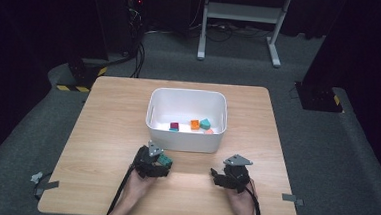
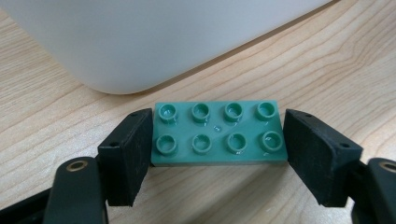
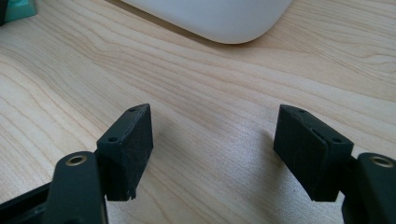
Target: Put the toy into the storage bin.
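A green two-by-four studded brick [image 2: 218, 133] lies studs up between the pads of my left gripper [image 2: 218, 144], which touch its two short ends. In the high view that brick [image 1: 165, 160] sits just in front of the white bin [image 1: 187, 91], with the left gripper [image 1: 161, 162] around it. My right gripper [image 1: 217, 176] rests low over the table to the right, open, and nothing is between its jaws [image 3: 212, 149]. A corner of the green brick [image 3: 17, 9] shows at the far upper left of the right gripper view.
The white bin [image 2: 140, 42] holds a maroon block [image 1: 174, 126], an orange block [image 1: 194, 124], a teal piece [image 1: 205, 123] and a small pinkish piece [image 1: 209, 131]. Its rounded front corner [image 3: 215, 18] lies close ahead of the right gripper. Bare wood surrounds both hands.
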Motion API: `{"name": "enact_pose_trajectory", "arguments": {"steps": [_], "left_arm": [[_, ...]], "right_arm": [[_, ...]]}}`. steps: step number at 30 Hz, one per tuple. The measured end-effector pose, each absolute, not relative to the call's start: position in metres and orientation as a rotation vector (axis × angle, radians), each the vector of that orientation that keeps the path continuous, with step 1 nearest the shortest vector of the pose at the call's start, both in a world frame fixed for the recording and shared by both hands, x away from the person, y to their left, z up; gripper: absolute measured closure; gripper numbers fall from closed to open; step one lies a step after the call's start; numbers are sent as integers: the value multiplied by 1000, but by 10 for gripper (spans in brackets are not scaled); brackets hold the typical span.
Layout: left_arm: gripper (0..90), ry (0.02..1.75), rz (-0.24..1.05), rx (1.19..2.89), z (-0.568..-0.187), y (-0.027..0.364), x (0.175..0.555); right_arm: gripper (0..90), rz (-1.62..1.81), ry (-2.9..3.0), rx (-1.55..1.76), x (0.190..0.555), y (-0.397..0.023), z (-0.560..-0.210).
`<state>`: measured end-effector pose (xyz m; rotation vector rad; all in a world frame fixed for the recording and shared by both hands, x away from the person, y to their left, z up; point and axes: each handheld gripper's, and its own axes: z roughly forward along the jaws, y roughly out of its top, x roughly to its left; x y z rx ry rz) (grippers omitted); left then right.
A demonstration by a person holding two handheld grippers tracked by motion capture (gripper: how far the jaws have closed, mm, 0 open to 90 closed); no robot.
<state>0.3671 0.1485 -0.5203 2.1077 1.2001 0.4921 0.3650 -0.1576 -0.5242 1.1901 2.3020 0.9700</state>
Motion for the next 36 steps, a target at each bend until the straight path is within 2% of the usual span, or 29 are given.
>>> {"name": "enact_pose_trajectory", "arguments": {"steps": [36], "left_arm": [[273, 1158, 417, 2113, -498, 177, 352]], "right_arm": [[280, 970, 2302, 1195, 365, -157, -524]]}}
